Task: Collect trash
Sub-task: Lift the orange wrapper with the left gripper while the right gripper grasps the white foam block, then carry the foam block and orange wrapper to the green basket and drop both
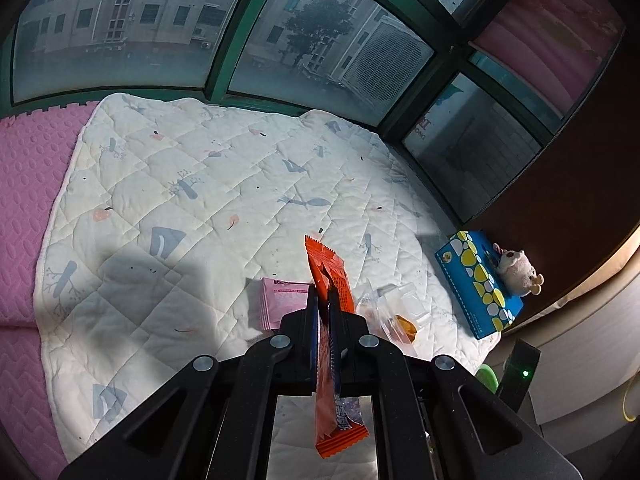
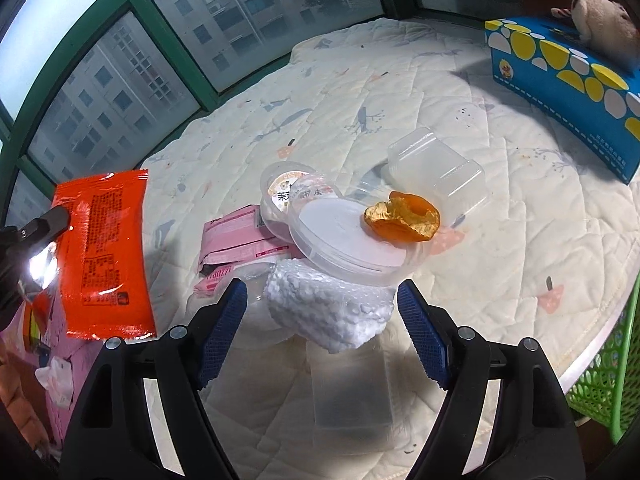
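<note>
We collect trash from the quilted pad (image 1: 192, 184).
Our left tool (image 1: 322, 298) is clamped on the orange wrapper (image 1: 328, 268); our right tool (image 2: 320, 304) stands wide open, empty, white foam chunk (image 2: 320, 312) between its fingers.

You face green-framed windows (image 1: 236, 60) looking onto grey apartment blocks in dull daylight. Below them a white quilted printed cover (image 1: 200, 184) lies over a pink textured foam mat (image 1: 24, 200); a dark brown wall (image 1: 580, 200) stands right.

Quilt by the window, box and toy at its edge.
A blue tissue box (image 1: 478, 284) sits on the white quilt (image 1: 192, 184), a plush toy (image 1: 518, 268) on top; pink mat (image 1: 20, 208) alongside, green basket (image 2: 604, 368) beyond the edge.
</note>
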